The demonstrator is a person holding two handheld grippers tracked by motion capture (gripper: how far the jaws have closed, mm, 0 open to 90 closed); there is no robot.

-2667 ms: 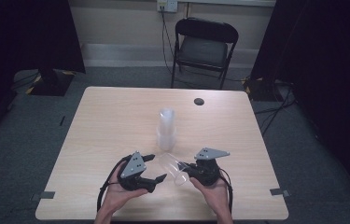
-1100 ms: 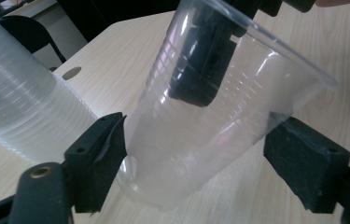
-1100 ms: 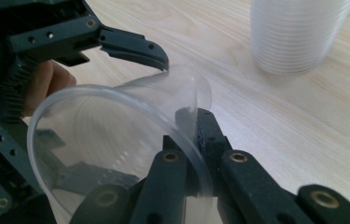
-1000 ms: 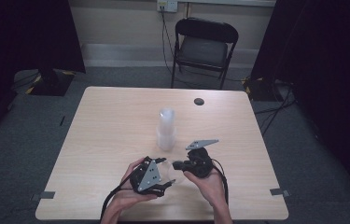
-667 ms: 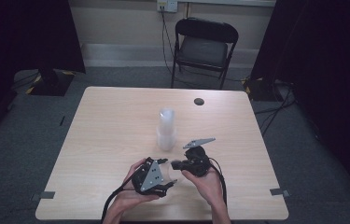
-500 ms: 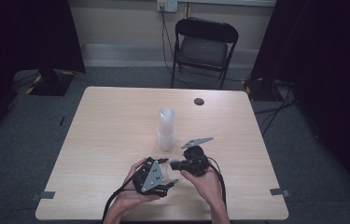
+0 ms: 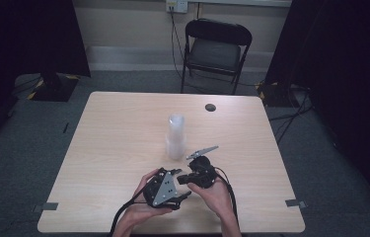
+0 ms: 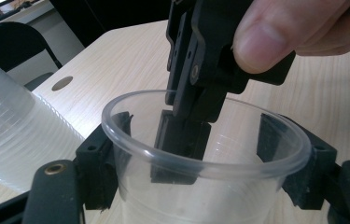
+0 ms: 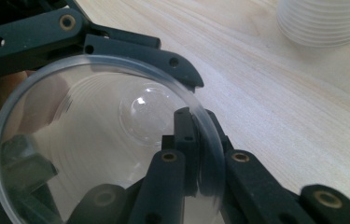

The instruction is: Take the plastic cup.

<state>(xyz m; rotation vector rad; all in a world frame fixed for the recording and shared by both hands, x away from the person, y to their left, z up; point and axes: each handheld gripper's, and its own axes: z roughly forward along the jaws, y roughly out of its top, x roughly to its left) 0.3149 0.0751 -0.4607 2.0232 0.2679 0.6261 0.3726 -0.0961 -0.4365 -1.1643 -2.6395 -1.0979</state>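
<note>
Since 2.7 s ago, drawn together from well apart, now meeting low on the counter (image 7: pixel 123 133) near its front edge. Left gripper (image 7: pixel 165 187) with jaws spread around the outside of a clear plastic cup (image 8: pixel 205 172), one at each side of the wall. Right gripper (image 7: pixel 192 177) with jaws pinching the rim of that cup (image 9: pixel 102 154), one jaw inside, one outside. Just beyond, a stack of cups (image 7: pixel 175 137) upright mid-counter. Farther back, a small dark disc (image 7: pixel 210 107) and a folding chair (image 7: pixel 216 49).
</note>
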